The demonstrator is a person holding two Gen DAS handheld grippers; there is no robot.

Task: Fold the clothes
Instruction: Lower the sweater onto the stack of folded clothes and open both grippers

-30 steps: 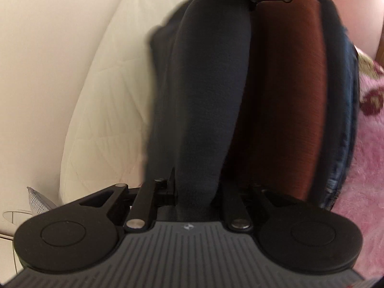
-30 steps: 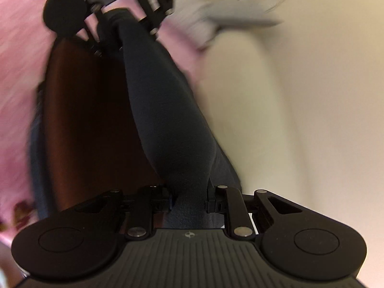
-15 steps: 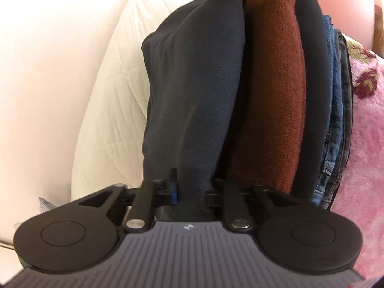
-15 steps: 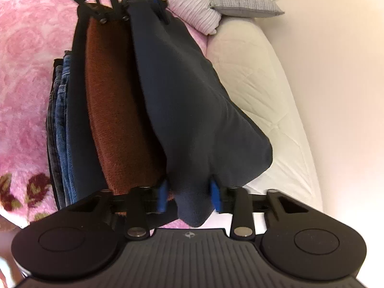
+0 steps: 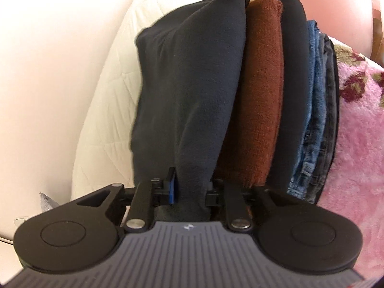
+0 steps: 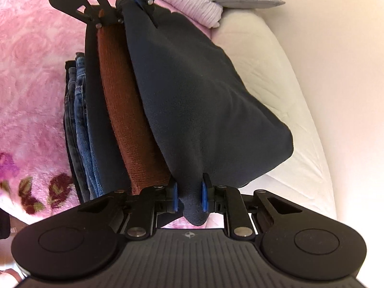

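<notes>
The left gripper (image 5: 190, 189) and the right gripper (image 6: 188, 198) are each pinching one end of a folded dark navy fleece (image 6: 192, 100), holding it stretched between them. It is sitting against a rust-brown sweater (image 5: 260, 91) atop a pile of folded jeans (image 5: 314, 110) on a pink blanket (image 5: 357, 129), beside a white pillow (image 6: 276, 91). The fleece looks soft, thick and light; its middle is sagging and bulging toward the pillow. Judging by that droop, it is probably best gripped at the bunched folded ends, where the layers are staying together.
</notes>
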